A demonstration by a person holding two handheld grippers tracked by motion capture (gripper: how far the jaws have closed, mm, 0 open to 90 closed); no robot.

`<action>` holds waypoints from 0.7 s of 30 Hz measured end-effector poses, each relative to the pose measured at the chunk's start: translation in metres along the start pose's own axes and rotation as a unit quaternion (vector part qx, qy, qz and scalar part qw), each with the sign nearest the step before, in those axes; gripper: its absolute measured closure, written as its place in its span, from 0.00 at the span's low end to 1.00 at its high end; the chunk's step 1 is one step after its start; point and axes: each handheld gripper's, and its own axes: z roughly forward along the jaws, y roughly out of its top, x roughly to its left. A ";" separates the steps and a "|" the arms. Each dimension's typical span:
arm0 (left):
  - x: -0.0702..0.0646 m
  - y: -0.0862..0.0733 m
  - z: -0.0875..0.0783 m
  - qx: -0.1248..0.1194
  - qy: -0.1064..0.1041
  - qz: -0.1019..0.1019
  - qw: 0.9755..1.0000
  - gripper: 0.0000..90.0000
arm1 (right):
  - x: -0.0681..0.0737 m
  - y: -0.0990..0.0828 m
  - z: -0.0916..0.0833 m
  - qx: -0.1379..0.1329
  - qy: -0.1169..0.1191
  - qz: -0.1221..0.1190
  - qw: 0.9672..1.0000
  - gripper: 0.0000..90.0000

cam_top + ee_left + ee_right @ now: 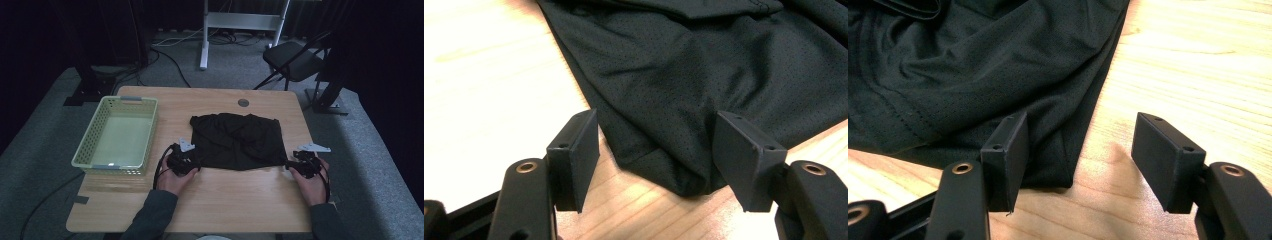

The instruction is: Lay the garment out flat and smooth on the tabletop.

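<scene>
A black, finely perforated mesh garment (235, 141) lies spread and rumpled on the pale wooden tabletop (225, 200), and both grippers sit at its near edge, one at each lower corner.

The left gripper (656, 150) has its jaws released and standing wide. In the left gripper view the garment's near corner (674, 170) lies on the wood between the two jaws, its tip just ahead of them; neither pad presses on the cloth, and a strip of bare wood shows between the left-hand pad and the fabric's edge. The rest of the garment stretches away beyond the jaws and off to their right-hand side.

The right gripper (1080, 155) is likewise released, jaws wide apart. In the right gripper view the garment's other near corner (1048, 165) lies against the left-hand jaw, partly behind it, while the right-hand jaw stands over bare tabletop, well clear of the cloth. The fabric runs away ahead of the jaws and to their left.

In the high view the left hand (176, 176) and the right hand (311, 180) rest on the tabletop, each wrapped around its gripper. A pale green perforated plastic basket (95, 131) stands on the tabletop outward of the left gripper, just beside it, apart from the garment.
</scene>
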 end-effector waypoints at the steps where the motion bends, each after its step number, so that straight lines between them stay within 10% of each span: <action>1: 0.000 0.000 0.000 0.000 0.000 0.000 1.000 0.41 | 0.001 0.000 0.000 0.000 -0.002 -0.002 1.000 0.43; 21: -0.001 0.001 -0.003 0.003 -0.013 0.008 1.000 0.50 | -0.005 -0.001 0.002 0.002 0.014 0.023 1.000 0.41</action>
